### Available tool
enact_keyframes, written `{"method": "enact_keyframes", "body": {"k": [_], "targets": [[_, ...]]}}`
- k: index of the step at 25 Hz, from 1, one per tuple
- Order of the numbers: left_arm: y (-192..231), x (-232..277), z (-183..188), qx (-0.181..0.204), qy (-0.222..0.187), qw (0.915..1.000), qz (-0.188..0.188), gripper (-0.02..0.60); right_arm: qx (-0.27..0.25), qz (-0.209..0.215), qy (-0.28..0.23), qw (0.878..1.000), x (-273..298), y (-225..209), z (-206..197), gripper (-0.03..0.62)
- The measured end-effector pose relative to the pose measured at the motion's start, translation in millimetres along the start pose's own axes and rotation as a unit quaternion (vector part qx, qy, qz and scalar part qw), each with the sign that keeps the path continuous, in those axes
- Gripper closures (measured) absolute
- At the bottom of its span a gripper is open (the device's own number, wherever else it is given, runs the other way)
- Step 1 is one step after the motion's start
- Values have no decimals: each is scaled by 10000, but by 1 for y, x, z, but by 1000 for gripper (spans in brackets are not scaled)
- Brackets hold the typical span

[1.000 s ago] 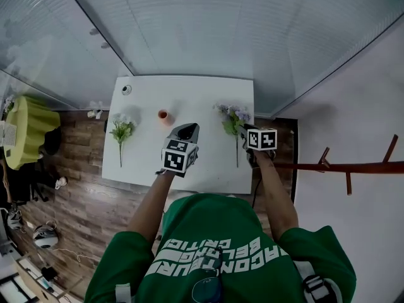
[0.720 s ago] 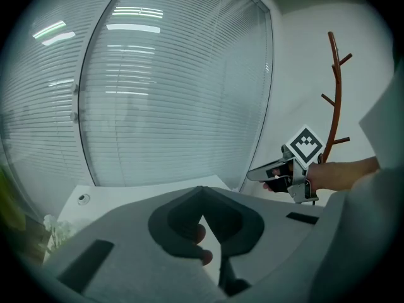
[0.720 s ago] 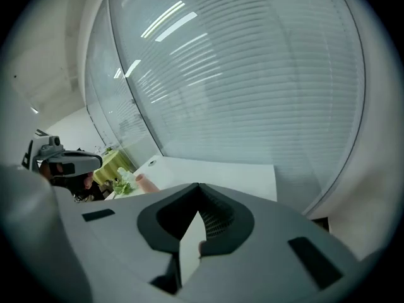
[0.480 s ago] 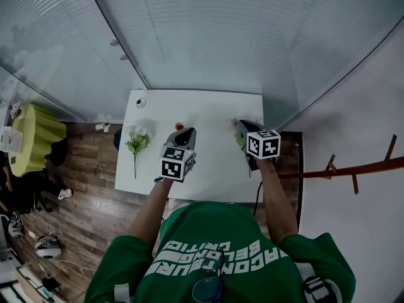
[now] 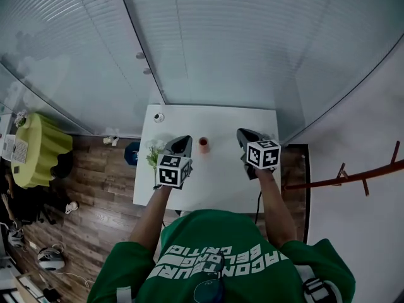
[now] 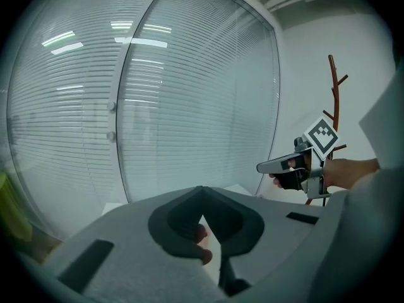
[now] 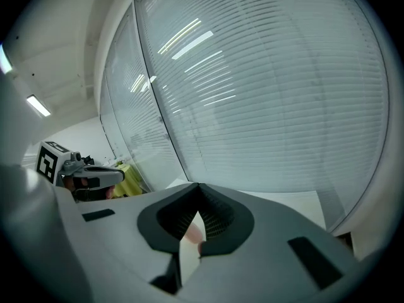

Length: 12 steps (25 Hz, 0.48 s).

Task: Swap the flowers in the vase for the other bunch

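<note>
Vase [image 5: 203,144]: small, orange-red, standing upright near the middle of the white table [image 5: 218,175]. Flower bunch [image 5: 153,155]: green leaves with pale blooms, lying at the vase's 9 o'clock by the table's left edge, apart from the vase, partly hidden.
</note>
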<state>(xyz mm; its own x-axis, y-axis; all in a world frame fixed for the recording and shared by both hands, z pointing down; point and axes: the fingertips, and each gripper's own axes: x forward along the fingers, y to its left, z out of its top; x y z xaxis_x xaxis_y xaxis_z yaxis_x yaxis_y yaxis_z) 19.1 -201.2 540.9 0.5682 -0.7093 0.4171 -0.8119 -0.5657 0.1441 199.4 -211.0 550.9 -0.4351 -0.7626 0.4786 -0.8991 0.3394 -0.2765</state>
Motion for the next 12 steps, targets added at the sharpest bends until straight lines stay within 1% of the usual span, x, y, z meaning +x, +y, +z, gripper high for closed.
{"method": "enact_keyframes", "body": {"k": [6, 12], "targets": [[30, -11, 0, -52, -54, 10000, 44, 581, -46, 18, 21, 10000, 18, 25, 2, 580], [38, -12, 0, -96, -83, 9999, 72, 582, -101, 41, 76, 9999, 25, 31, 4, 580]]}}
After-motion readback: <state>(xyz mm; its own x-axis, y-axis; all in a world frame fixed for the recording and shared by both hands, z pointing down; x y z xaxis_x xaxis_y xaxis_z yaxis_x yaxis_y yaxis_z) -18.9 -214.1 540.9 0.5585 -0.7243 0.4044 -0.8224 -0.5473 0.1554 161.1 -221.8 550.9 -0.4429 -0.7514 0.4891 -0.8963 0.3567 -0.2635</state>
